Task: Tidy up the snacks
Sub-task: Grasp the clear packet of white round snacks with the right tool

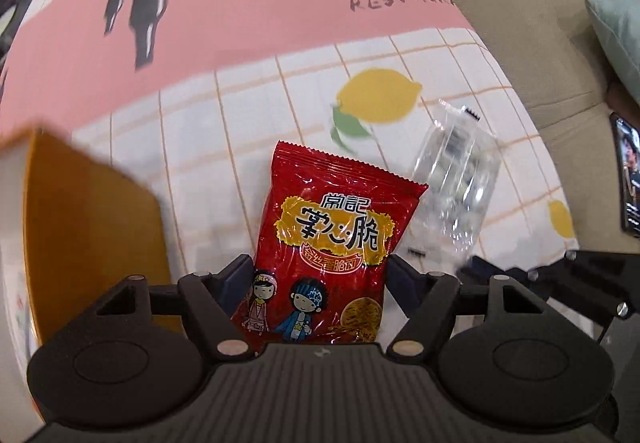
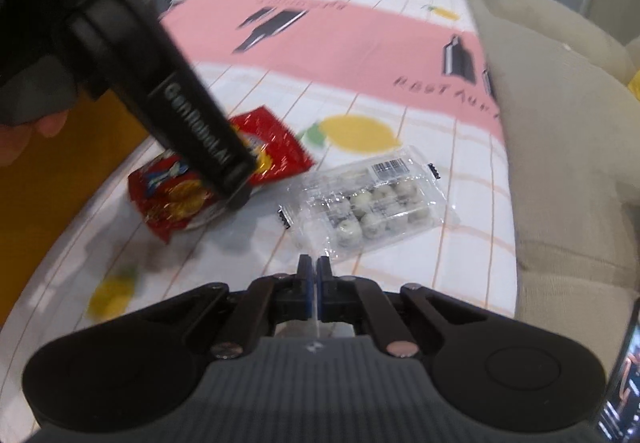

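Note:
A red snack bag (image 1: 328,243) lies flat on the lemon-print tablecloth (image 1: 240,103). My left gripper (image 1: 318,263) points down over it, jaws wide, with both pads against the bag's sides. In the right wrist view one of its fingers (image 2: 208,131) rests on that bag (image 2: 176,199). To the right is a clear packet of round sweets (image 1: 456,171), its near end raised off the cloth. My right gripper (image 2: 315,267) is shut on the near corner of this packet (image 2: 368,203), and a strip of film shows between the pads.
An orange-brown tray (image 1: 92,235) with a pale rim stands at the left of the table. A beige sofa (image 2: 560,143) runs along the table's right edge, with a lit phone (image 1: 630,183) on it. A hand (image 2: 24,135) holds the left gripper.

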